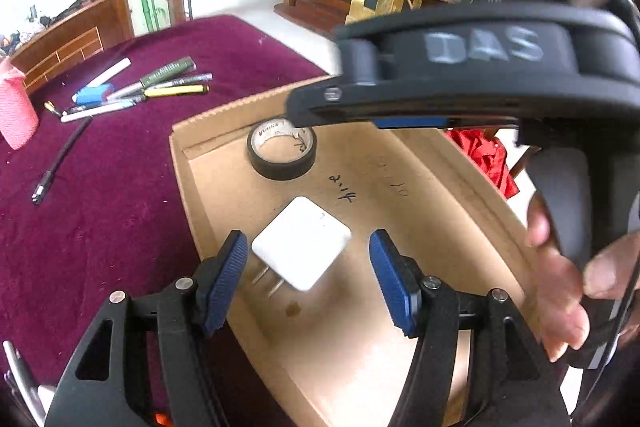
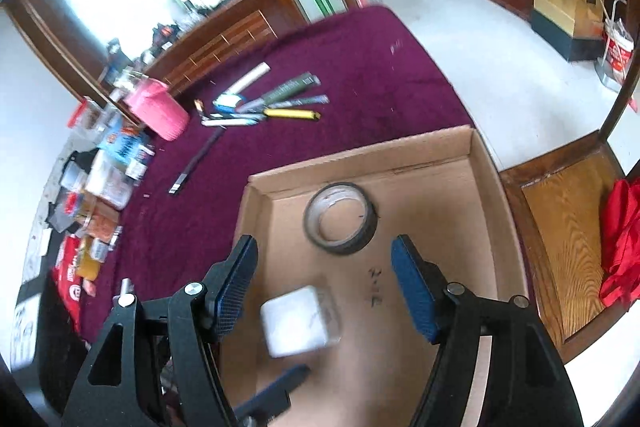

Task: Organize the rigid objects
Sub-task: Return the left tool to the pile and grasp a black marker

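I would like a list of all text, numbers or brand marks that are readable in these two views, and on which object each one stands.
"DAS": raised letters on the right hand-held gripper, seen from the left wrist view.
Handwritten black marks on the cardboard box floor: roughly "2-14", not certain.
Print inside the tape roll: too small to read.
Labels on the pens: blurred.
Packages at the table edge: blurred.

We look steeply down from both wrist cameras, each close above the cardboard box (image 1: 208, 163) on the maroon worktop (image 1: 120, 155). Both views share the box floor, its tape roll (image 2: 341, 219) and white charger (image 1: 301, 243), and the pens (image 2: 276, 99) beyond.
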The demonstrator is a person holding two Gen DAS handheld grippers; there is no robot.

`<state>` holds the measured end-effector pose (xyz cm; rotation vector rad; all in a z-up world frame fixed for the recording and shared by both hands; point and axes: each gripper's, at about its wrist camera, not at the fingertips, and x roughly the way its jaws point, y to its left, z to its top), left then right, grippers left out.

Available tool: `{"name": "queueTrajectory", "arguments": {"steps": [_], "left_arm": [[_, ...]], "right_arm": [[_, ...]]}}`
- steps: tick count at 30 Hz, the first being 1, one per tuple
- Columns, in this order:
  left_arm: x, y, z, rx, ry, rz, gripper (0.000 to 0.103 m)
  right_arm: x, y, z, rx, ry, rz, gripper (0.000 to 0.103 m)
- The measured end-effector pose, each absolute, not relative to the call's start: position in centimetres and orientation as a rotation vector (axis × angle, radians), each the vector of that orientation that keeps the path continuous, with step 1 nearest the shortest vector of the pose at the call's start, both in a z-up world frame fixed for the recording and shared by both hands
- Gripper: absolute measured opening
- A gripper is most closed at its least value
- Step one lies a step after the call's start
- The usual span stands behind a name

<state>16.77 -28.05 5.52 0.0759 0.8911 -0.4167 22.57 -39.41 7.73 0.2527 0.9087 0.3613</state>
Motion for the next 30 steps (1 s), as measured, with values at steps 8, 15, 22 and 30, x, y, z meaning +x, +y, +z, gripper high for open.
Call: {"name": "queueTrajectory", "arguments": {"steps": [8,15,22,30], "left_arm": [[11.7,-23.1,8.4,0.044,0.821,-0.404,0.062],[5.0,-14.4,9.2,0.031,0.739,-0.318,0.074],[1.6,-5.4,5.4,-0.070,0.804,-0.217,0.075],[-0.3,-3.7,3.4,-0.069,0.812,-0.306,0.075]], "right_arm": [[14.6,-38.4,10.5,0.289,0.743,0.438,0.064],[9.6,-33.6,8.2,0.339,0.781,0.647,0.070],[7.3,-27.2,4.5,0.262,0.867,0.719,0.070],[5.7,-25.8,1.3,0.217,0.913,0.704,0.070]]}}
